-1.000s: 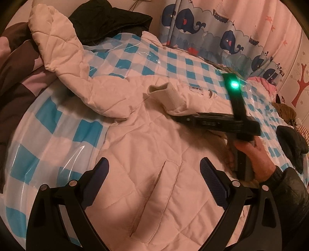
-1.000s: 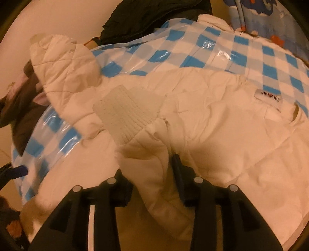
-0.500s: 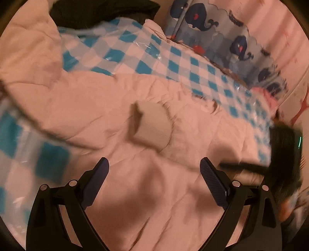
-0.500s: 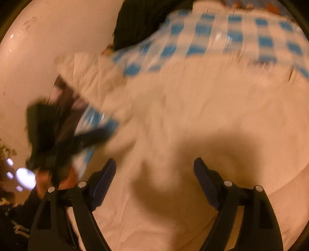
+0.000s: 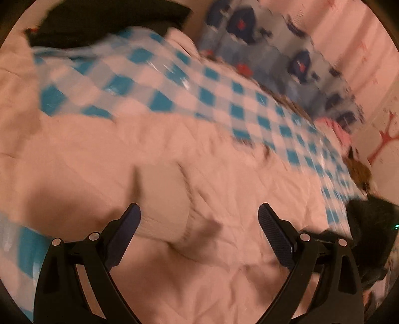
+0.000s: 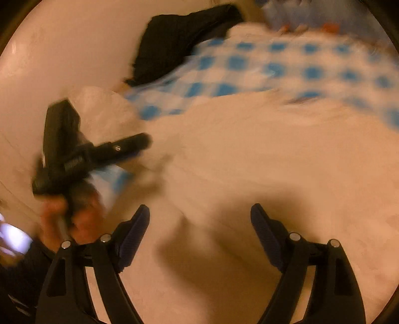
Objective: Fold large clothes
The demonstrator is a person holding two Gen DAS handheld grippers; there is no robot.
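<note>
A cream quilted jacket (image 5: 224, 189) lies spread on a bed covered in a blue-and-white checked sheet (image 5: 174, 82). One sleeve is folded across the body, and its ribbed cuff (image 5: 162, 199) rests on the jacket just ahead of my left gripper (image 5: 198, 214). That gripper is open, with nothing between its fingers. In the right wrist view the jacket (image 6: 261, 162) fills the middle, and my right gripper (image 6: 200, 214) hovers open over it, holding nothing. A hand (image 6: 67, 219) at the left grasps the left gripper's handle. Both views are motion-blurred.
A black garment (image 5: 99, 22) is heaped at the bed's far end, also visible as a black garment (image 6: 179, 42) in the right wrist view. A whale-print curtain (image 5: 274, 49) hangs behind the bed. Small dark and brown items (image 5: 359, 172) lie by the right edge.
My right gripper let go of the folded sleeve, opened wide and drew back. The sleeve and cuff now lie on the jacket. My left gripper swept across until the cuff sat just ahead of it.
</note>
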